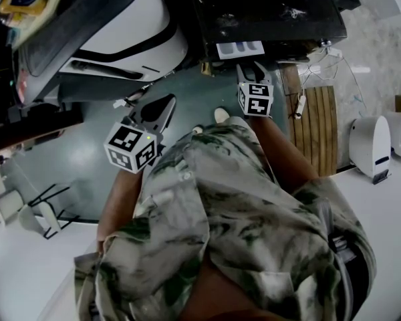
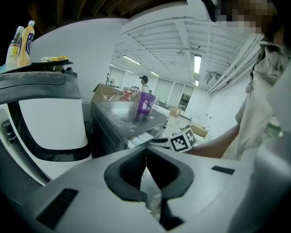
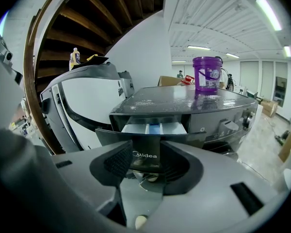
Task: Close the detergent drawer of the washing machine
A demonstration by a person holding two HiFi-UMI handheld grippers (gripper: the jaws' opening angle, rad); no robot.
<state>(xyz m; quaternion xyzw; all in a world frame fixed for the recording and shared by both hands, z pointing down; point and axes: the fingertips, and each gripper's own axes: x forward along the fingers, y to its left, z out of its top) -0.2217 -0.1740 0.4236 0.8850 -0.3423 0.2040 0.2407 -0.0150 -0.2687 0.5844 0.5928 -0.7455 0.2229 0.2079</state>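
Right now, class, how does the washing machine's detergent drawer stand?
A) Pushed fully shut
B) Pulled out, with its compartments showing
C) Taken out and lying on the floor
B: in the right gripper view the detergent drawer juts out of the front of the washing machine, with its white and blue compartments showing.

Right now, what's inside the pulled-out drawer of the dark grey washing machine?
The pulled-out detergent drawer shows pale compartments with a blue one between. Its dark front panel hides their bottoms; its back is hidden inside the dark grey washing machine.
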